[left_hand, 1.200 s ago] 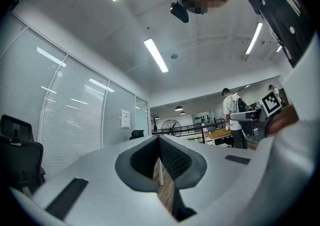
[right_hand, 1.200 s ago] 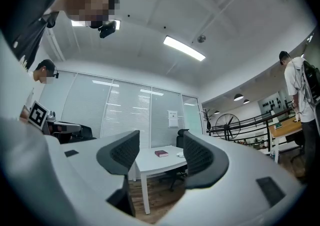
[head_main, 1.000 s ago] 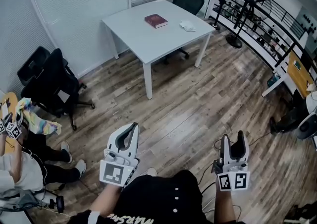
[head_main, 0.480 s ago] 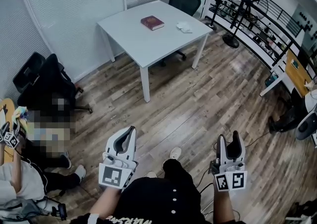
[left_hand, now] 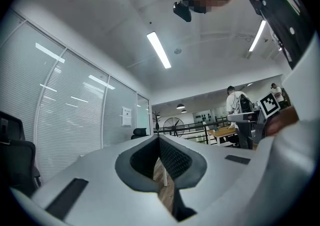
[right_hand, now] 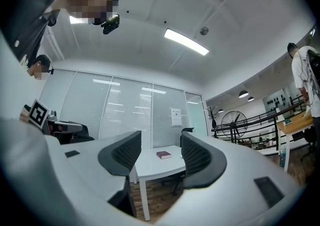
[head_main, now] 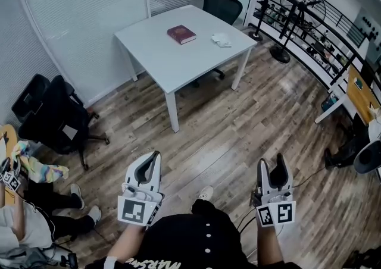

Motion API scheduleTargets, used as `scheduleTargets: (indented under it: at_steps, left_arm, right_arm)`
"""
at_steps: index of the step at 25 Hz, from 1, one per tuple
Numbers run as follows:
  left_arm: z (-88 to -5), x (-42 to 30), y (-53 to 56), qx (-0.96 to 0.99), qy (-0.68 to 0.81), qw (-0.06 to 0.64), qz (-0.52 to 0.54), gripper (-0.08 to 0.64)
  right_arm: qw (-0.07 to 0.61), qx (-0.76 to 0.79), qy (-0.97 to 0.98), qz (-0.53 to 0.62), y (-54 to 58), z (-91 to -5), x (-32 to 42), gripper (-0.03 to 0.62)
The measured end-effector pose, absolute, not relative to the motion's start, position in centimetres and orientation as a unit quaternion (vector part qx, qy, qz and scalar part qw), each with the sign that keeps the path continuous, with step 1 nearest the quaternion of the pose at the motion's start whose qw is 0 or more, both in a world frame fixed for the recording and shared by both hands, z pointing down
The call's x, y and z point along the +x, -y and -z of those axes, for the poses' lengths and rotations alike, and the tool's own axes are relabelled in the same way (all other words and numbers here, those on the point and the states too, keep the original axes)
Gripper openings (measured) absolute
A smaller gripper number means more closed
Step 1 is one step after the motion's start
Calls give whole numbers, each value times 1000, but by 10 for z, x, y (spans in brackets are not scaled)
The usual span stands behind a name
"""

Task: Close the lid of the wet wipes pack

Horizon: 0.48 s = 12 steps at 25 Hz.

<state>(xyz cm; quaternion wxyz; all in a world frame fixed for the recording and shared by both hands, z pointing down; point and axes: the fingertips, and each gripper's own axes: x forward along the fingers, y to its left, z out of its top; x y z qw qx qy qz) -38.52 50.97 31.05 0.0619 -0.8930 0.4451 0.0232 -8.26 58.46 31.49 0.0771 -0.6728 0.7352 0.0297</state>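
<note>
Approach phase: table [head_main: 178,59] bearing wet wipes pack [head_main: 221,39] beside red book [head_main: 181,34], upper centre of the head view, has drawn nearer, left gripper [head_main: 156,156] clenched empty, right gripper [head_main: 271,161] gaping empty, jaws just narrowed slightly; lid-closing not yet begun.

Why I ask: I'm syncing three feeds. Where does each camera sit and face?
Head view: on the person's head, facing steeply down at floor and white table; shows left claw, right claw, black top.
Left gripper view: on the left claw, looking along shut jaws into the office; black top at upper right.
Right gripper view: on the right claw, looking between open jaws at the table.
Shared: head and right gripper views both show the red book.
</note>
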Motion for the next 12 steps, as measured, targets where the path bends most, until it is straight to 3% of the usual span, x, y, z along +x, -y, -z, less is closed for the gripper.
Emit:
scheduleTargets:
  at_steps: [12]
  left_arm:
    - [-311,-325,-434,-894,-442,65,-19,8]
  right_arm:
    - [77,-666,-742,-22,-507,-324,-32,249]
